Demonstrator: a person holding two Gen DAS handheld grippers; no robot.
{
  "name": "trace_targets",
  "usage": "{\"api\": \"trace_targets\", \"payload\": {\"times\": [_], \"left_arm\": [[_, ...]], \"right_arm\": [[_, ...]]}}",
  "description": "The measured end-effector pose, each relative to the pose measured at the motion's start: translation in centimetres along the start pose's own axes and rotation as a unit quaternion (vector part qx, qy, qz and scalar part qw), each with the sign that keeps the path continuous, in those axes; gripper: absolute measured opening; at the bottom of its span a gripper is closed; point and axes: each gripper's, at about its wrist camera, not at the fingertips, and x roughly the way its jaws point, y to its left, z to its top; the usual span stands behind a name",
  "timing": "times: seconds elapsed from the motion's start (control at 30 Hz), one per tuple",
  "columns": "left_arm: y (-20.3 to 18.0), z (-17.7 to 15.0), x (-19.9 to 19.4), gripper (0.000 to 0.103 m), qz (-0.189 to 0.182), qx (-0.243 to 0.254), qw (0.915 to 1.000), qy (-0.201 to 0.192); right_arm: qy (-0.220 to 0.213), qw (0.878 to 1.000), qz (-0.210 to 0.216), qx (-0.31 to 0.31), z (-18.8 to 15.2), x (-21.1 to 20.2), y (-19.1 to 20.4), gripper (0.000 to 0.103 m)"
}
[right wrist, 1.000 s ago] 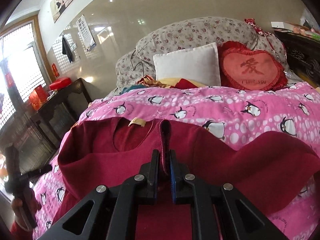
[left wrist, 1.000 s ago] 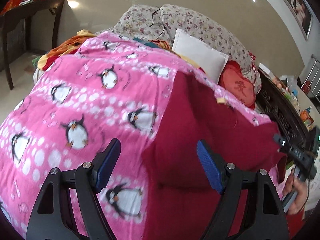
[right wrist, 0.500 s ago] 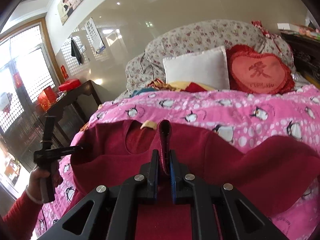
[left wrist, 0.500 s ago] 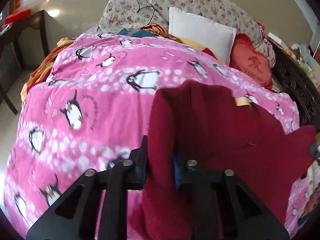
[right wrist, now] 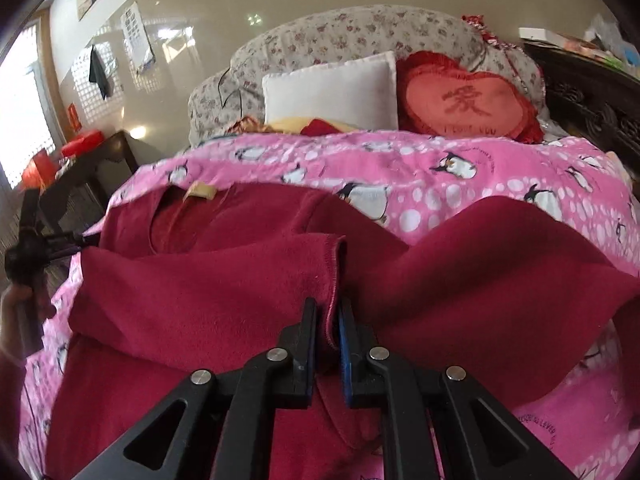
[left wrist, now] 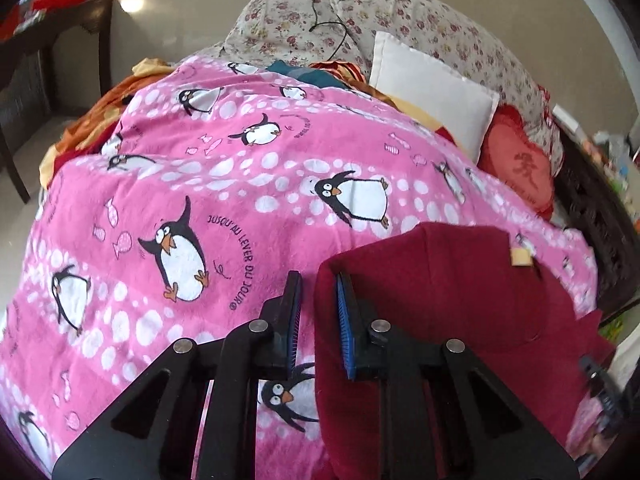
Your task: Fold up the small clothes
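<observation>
A dark red long-sleeved top (right wrist: 248, 280) lies on a pink penguin blanket (right wrist: 460, 176), its neck label (right wrist: 202, 191) towards the pillows. My right gripper (right wrist: 329, 312) is shut on the hem edge of a folded-over part of the top. My left gripper (left wrist: 318, 292) sits at the top's left edge (left wrist: 440, 292); its jaws are slightly parted, and the fabric edge hangs in the gap against the right blue pad. The left gripper also shows at the far left of the right wrist view (right wrist: 36, 236).
A white pillow (right wrist: 332, 92), a red heart cushion (right wrist: 464, 100) and floral pillows (right wrist: 360, 36) lie at the bed's head. A dark wooden side table (left wrist: 52, 44) stands left of the bed. A carved dark headboard (right wrist: 588, 92) runs along the right.
The left gripper went from wide open to shut on the top's edge, then parted slightly. The right gripper drew the held fabric over the top towards the left.
</observation>
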Motion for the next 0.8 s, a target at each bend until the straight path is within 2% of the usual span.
{"api": "trace_targets", "payload": {"times": [0.07,0.1,0.13,0.2,0.27,0.33,0.37,0.5,0.57,0.67,0.8], "left_arm": [[0.1,0.1,-0.8,0.017,-0.01,-0.002,1.0,-0.001],[0.0,0.1,-1.5,0.018,-0.009,0.004,0.9999,-0.007],[-0.2,0.1,-2.2,0.024,-0.007,0.011,0.9998,-0.012],[-0.4,-0.1,-3.7,0.029,-0.001,0.019,0.9995,-0.027],[-0.5,-0.8,-4.7,0.029,0.002,0.022,0.9993,-0.03],[-0.5,-2.0,-5.5,0.029,-0.009,0.027,0.9993,-0.025],[-0.6,-2.7,-5.7,0.029,-0.01,0.03,0.9992,-0.022],[-0.8,-6.6,-6.5,0.029,-0.013,0.052,0.9985,-0.008],[-1.0,-8.2,-6.3,0.029,-0.012,0.054,0.9985,0.001],[-0.6,-9.6,-5.6,0.029,-0.022,0.03,0.9993,0.007],[0.5,-11.0,-4.0,0.032,-0.038,-0.009,0.9991,0.014]], "right_arm": [[-0.011,1.0,-0.017,0.014,0.7,-1.2,-0.1,0.014],[-0.04,0.999,-0.035,0.006,1.1,-2.6,0.6,0.015],[-0.056,0.998,-0.036,-0.003,1.4,-3.3,1.3,0.019],[-0.078,0.997,-0.001,-0.022,2.3,-4.6,3.5,0.034],[-0.076,0.995,0.062,-0.032,3.1,-4.6,5.9,0.038],[-0.055,0.987,0.138,-0.054,3.9,-3.4,9.4,0.038],[-0.045,0.983,0.162,-0.067,4.3,-2.5,11.2,0.038],[-0.019,0.965,0.216,-0.147,5.4,0.7,18.7,0.038],[0.004,0.954,0.247,-0.168,5.8,2.8,21.9,0.037],[0.045,0.946,0.264,-0.185,5.9,6.2,26.2,0.029],[0.081,0.944,0.261,-0.186,5.9,10.3,29.6,0.027]]}}
